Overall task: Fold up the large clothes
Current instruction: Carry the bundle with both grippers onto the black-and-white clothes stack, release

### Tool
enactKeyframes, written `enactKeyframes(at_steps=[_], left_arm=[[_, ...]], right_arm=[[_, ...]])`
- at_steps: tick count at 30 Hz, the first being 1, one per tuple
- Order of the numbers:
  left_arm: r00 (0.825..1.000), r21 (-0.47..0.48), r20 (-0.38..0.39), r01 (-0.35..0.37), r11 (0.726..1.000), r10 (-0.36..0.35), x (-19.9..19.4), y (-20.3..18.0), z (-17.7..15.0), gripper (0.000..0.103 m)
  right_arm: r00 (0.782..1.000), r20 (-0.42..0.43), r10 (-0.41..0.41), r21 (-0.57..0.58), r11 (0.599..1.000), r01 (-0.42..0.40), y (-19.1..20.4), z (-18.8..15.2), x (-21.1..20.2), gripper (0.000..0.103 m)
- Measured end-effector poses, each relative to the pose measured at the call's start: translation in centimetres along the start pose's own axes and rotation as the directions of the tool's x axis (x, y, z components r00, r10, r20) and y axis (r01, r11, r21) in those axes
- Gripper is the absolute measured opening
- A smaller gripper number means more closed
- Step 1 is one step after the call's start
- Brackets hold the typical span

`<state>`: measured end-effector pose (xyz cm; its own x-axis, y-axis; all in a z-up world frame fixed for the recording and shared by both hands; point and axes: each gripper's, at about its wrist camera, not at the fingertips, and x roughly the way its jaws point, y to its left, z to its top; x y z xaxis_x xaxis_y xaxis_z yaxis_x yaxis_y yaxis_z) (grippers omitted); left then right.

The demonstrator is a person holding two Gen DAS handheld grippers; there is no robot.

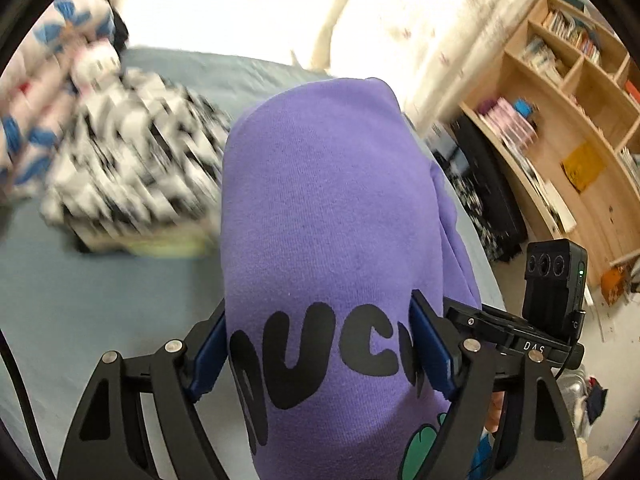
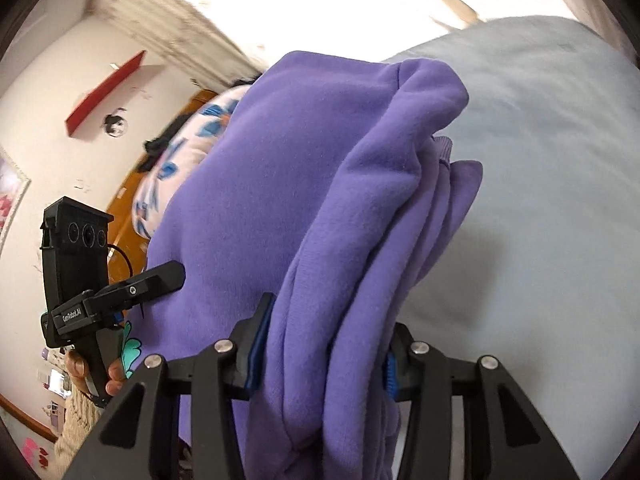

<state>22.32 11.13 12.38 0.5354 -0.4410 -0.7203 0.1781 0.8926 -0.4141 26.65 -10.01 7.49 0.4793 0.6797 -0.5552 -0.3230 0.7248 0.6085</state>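
Already folded into a thick bundle, the purple fleece sweatshirt (image 1: 320, 200) hangs clamped in both left tool (image 1: 320, 344) and right tool (image 2: 320, 344) above the grey-blue bed (image 1: 100, 300); setting it down remains.

Black linkage left gripper (image 1: 320, 356), blue-padded fingers (image 1: 434, 354), silver screws, right gripper (image 2: 320, 352), cream knitted sleeve (image 2: 78, 424)

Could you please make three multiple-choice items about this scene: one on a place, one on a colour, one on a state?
1. Where does the black-and-white patterned pile lie?
A. on the bed
B. on the bookshelf
C. on the floor

2. What colour is the sweatshirt?
A. red
B. purple
C. green

3. What is the state of the sweatshirt?
A. lying flat
B. hanging on a hook
C. clamped by both grippers

Answers:
1 A, the patterned pile rests on the bed.
2 B, the sweatshirt is purple.
3 C, left gripper and right gripper pinch it.
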Motion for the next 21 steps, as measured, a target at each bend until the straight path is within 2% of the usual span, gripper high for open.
enactKeyframes(at_steps=[6, 8, 11, 13, 15, 17, 18, 21], left_arm=[[0.994, 0.041, 0.109, -0.035, 0.999, 0.031, -3.5, 10.2, 10.4, 0.081], [0.987, 0.053, 0.152, -0.054, 0.997, 0.045, -3.3, 13.8, 13.9, 0.082], [0.979, 0.047, 0.193, -0.077, 0.996, 0.067, -1.3, 18.6, 17.2, 0.083], [0.977, 0.020, 0.203, -0.074, 0.997, 0.068, 0.9, 22.2, 18.5, 0.083], [0.978, -0.023, 0.187, -0.091, 0.996, 0.093, 4.6, 25.6, 18.9, 0.085], [0.982, -0.094, 0.104, -0.149, 0.984, 0.158, 10.0, 29.8, 18.1, 0.088], [0.986, -0.114, 0.100, -0.124, 0.986, 0.136, 11.6, 30.9, 17.2, 0.092], [0.989, -0.182, 0.146, 0.015, 0.983, 0.012, 13.4, 32.8, 16.0, 0.098]], right_arm=[[0.993, 0.112, 0.049, -0.066, 0.997, -0.042, 6.2, 9.8, 8.9, 0.045], [0.988, 0.139, 0.065, -0.077, 0.996, -0.055, 7.1, 12.7, 12.9, 0.045], [0.983, 0.164, 0.081, -0.080, 0.994, -0.068, 7.1, 15.8, 18.6, 0.045], [0.981, 0.177, 0.075, -0.074, 0.995, -0.063, 6.4, 17.0, 22.8, 0.045], [0.989, 0.145, 0.040, -0.040, 0.999, -0.034, 4.1, 17.5, 27.9, 0.045], [0.997, 0.075, -0.019, 0.010, 1.000, 0.018, 1.5, 16.7, 32.3, 0.045], [0.998, 0.042, -0.048, 0.016, 0.999, 0.048, 0.2, 15.8, 34.5, 0.045], [0.997, 0.073, -0.028, 0.031, 0.999, 0.025, -1.6, 14.8, 35.5, 0.049]])
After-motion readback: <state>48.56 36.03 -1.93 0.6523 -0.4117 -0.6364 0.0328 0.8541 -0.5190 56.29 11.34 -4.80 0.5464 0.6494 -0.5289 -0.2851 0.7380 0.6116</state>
